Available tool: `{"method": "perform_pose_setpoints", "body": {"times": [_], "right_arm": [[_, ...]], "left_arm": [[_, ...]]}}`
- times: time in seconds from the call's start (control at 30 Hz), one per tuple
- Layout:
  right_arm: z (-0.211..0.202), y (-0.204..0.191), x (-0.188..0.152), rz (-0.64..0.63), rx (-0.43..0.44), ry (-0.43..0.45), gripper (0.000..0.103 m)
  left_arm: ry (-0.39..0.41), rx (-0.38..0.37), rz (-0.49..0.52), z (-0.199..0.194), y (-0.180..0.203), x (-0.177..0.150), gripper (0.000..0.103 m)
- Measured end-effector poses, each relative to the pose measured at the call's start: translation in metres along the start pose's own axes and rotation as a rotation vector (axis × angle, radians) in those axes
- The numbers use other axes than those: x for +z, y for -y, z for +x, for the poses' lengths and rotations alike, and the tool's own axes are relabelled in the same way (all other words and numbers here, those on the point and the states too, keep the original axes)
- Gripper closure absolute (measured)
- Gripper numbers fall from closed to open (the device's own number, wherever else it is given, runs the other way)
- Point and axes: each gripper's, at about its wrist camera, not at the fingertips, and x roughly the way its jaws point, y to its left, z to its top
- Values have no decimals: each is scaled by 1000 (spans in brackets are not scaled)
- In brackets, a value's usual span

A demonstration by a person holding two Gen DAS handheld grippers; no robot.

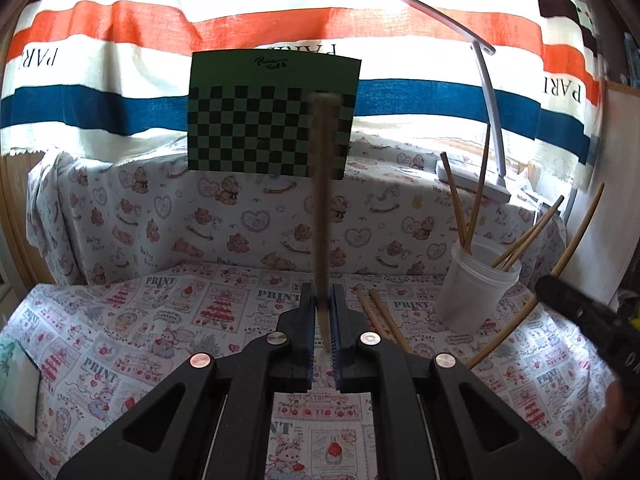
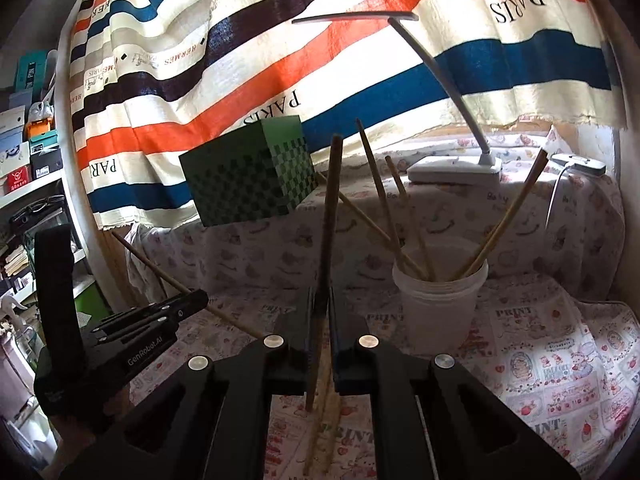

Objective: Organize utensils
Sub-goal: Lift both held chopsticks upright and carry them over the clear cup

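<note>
Left tool (image 1: 323,312): we see it clamped on a thin wooden chopstick (image 1: 322,200), left of the white plastic jar (image 1: 476,284).
Right tool (image 2: 320,320): clamped on another wooden chopstick (image 2: 330,216), pointing slightly downward, left of the jar.

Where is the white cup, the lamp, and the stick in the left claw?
white cup (image 1: 474,288), left wrist view, on its side wall.
lamp (image 2: 456,170), right wrist view, on its flat base.
stick (image 1: 323,216), left wrist view, mid-shaft above the left claw (image 1: 323,300).

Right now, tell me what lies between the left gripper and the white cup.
In the left wrist view, two loose chopsticks lie on the printed cloth between the left gripper and the white cup.
</note>
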Motion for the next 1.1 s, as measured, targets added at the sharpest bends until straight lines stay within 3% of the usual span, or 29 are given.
{"method": "perform_pose_setpoints", "body": {"times": [0.2, 0.33, 0.57, 0.67, 0.8, 0.93, 1.1], "right_arm": [[1, 1, -1, 4, -14, 4, 95], [-14, 3, 3, 2, -41, 85, 95], [-43, 28, 16, 115, -41, 220, 95], [-57, 38, 21, 136, -121, 302, 95], [-68, 54, 28, 160, -174, 370, 96], [-68, 59, 35, 117, -264, 389, 96], [-72, 71, 39, 168, -223, 411, 95]], "left_arm": [[48, -9, -26, -10, -6, 3, 97], [74, -25, -32, -16, -7, 5, 97], [115, -76, -17, -27, -1, 7, 97], [130, -82, -23, -33, 4, 14, 97], [151, -156, -32, -42, 19, 37, 97], [145, -167, 33, -40, 52, 62, 97], [170, -218, 33, -38, 86, 85, 97]]}}
